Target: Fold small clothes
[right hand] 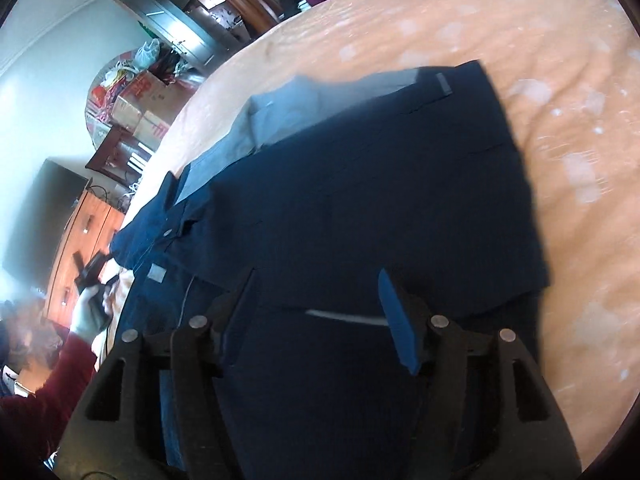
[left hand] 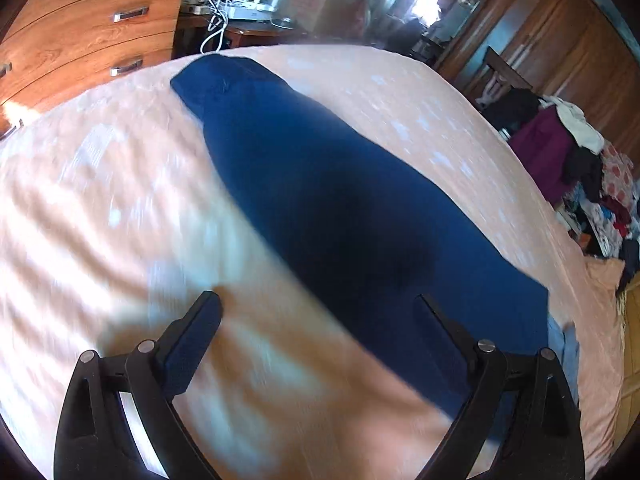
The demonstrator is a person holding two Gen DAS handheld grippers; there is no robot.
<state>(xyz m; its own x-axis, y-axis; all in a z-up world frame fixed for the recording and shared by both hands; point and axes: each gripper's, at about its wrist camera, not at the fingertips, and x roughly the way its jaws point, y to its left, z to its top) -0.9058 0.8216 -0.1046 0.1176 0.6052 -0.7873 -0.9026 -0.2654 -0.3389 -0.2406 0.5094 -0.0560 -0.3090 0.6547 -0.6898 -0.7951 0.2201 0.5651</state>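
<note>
Navy trousers lie lengthwise on the peach-sheeted bed, legs apparently stacked — mid-fold, by the look of it. Both the left gripper and the right gripper hover wide open, holding nothing; next likely comes pinching one end to double the trousers over.

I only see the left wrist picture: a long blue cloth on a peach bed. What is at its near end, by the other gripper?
Observer: In the right wrist view the navy trousers end in a waistband, with pale grey lining showing at the top.
Operator: Is that gripper holding them?
Observer: No. The right gripper is open above the fabric, nothing between its fingers.
Operator: Is anyone visible?
Observer: Yes, a dark red sleeve and a gloved hand holding the other gripper at the left edge.
Operator: Anything on the waistband?
Observer: A belt loop at its far corner.
</note>
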